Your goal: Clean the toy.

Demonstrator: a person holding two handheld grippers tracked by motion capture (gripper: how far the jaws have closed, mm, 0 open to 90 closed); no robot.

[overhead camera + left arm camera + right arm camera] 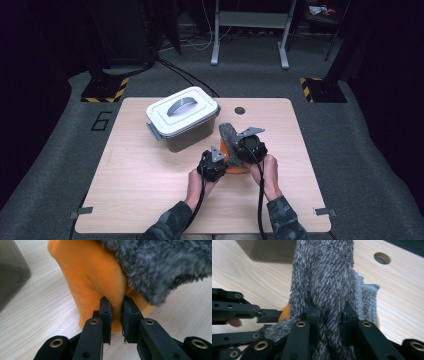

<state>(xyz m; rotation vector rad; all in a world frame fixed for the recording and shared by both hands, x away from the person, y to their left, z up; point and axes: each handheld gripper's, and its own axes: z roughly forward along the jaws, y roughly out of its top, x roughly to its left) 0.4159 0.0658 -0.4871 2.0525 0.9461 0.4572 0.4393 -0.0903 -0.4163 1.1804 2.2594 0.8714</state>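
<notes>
An orange cloth (235, 168) (95, 282) lies bunched on the wooden table (150, 195), with a fuzzy grey cloth (229, 134) (160, 265) (324, 277) draped over it. My left gripper (218, 161) (117, 312) is shut on a fold of the orange cloth near the table top. My right gripper (243, 145) (329, 315) is shut on the grey cloth and holds it lifted, so the cloth stands up in a column. From the left of the right gripper view, the left gripper's jaws reach onto a sliver of the orange cloth (283, 312).
A grey plastic box (187, 132) with a white lid (182, 110) and handle stands just behind and left of the cloths. A round cable hole (240, 110) (382, 258) sits near the table's far edge. The table's left and front parts are bare wood.
</notes>
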